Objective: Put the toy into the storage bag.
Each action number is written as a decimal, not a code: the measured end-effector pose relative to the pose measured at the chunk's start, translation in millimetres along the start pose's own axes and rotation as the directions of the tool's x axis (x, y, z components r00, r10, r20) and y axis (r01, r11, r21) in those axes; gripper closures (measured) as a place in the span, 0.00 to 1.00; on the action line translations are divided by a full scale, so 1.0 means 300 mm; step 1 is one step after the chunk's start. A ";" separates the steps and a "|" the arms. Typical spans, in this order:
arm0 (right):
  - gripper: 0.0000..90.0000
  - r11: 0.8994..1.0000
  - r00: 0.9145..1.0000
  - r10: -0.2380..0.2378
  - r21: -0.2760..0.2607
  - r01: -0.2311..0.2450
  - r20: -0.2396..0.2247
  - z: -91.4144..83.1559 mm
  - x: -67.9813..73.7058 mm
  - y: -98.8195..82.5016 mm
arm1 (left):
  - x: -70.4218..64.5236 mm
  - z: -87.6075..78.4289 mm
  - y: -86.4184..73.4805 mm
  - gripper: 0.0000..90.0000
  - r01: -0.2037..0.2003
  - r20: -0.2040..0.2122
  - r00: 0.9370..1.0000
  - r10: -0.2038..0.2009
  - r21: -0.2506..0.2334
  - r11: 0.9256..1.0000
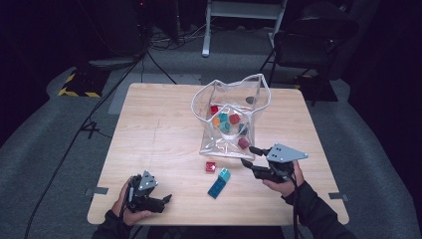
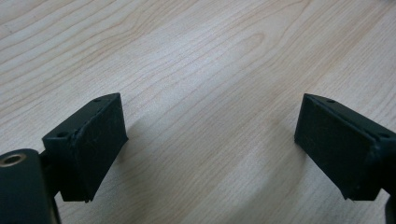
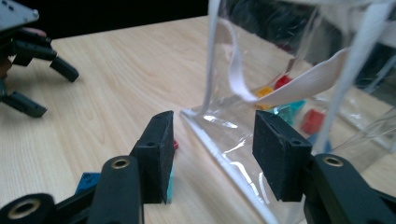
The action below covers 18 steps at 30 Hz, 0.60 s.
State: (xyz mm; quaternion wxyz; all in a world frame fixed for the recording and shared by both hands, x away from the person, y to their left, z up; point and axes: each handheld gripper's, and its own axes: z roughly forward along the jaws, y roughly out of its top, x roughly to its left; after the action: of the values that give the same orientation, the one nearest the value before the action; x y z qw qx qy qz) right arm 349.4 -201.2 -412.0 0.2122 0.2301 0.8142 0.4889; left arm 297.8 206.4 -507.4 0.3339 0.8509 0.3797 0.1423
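Your left gripper [image 1: 166,199] rests at seven o'clock on the table [image 1: 149,124], jaws spread and empty; leave it there. The red block [image 1: 211,167] and the teal-and-blue block [image 1: 219,182] lie at six o'clock of the clear bag [image 1: 230,117]. Your right gripper [image 1: 249,155], jaws part-open and empty, sits at three o'clock of them: swing it left, straddle one block squarely, then squeeze.

I am working at a square, pale wooden tabletop [image 1: 149,129]. A clear plastic bag [image 1: 230,117] is standing open toward its far middle, holding small coloured blocks. Just in front of the bag a red block [image 1: 210,167] is lying on the wood, and a blue-and-teal block [image 1: 219,182] is lying just beside it, nearer to me.
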 end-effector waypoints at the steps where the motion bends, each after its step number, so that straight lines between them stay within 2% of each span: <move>1: 0.54 1.000 1.000 0.002 0.009 -0.002 -0.009 0.011 0.006 -0.010 | 0.000 0.000 0.000 0.10 0.000 0.000 1.000 0.000 0.000 1.000; 7: 0.52 0.998 0.998 0.007 0.069 -0.003 -0.057 0.093 0.040 -0.072 | 0.000 0.000 0.000 0.10 0.000 0.000 1.000 0.000 0.000 1.000; 11: 0.52 0.994 0.997 -0.006 0.107 0.014 -0.078 0.138 0.063 -0.096 | 0.000 0.000 0.000 0.10 0.000 0.000 1.000 0.000 0.000 1.000; 18: 0.51 0.991 0.995 -0.003 0.132 0.017 -0.104 0.186 0.087 -0.115 | 0.000 0.000 0.000 0.10 0.001 0.000 1.000 -0.001 0.000 1.000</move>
State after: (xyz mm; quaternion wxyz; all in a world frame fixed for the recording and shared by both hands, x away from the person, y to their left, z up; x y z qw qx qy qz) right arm 354.4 -161.3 -469.9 0.1564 0.2138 0.8560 0.4440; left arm 297.8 206.4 -507.4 0.3341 0.8508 0.3799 0.1422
